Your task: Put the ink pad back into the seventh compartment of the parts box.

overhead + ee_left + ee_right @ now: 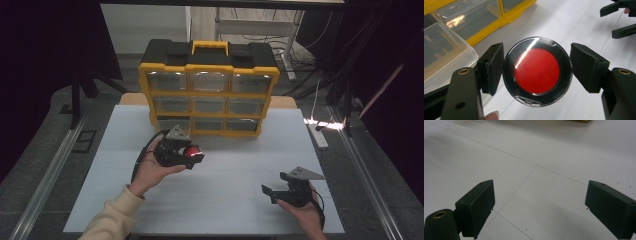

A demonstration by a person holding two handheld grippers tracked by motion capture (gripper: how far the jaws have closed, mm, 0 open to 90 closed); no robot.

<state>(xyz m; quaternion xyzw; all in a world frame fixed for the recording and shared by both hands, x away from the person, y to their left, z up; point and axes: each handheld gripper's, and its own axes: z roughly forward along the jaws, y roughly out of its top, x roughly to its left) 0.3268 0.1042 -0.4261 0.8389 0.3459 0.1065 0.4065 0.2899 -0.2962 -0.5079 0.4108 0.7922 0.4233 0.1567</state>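
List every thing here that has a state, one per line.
Left tongs: shut on the red disc, held off the table.
Right tongs: open, nothing between them.
Drawer: pulled out.
Organizer: upright, other drawers shut.

We see a dim room with dark edges, soft focus, and glare on the red disc (pixel 537 71) and drawers (pixel 207 81).
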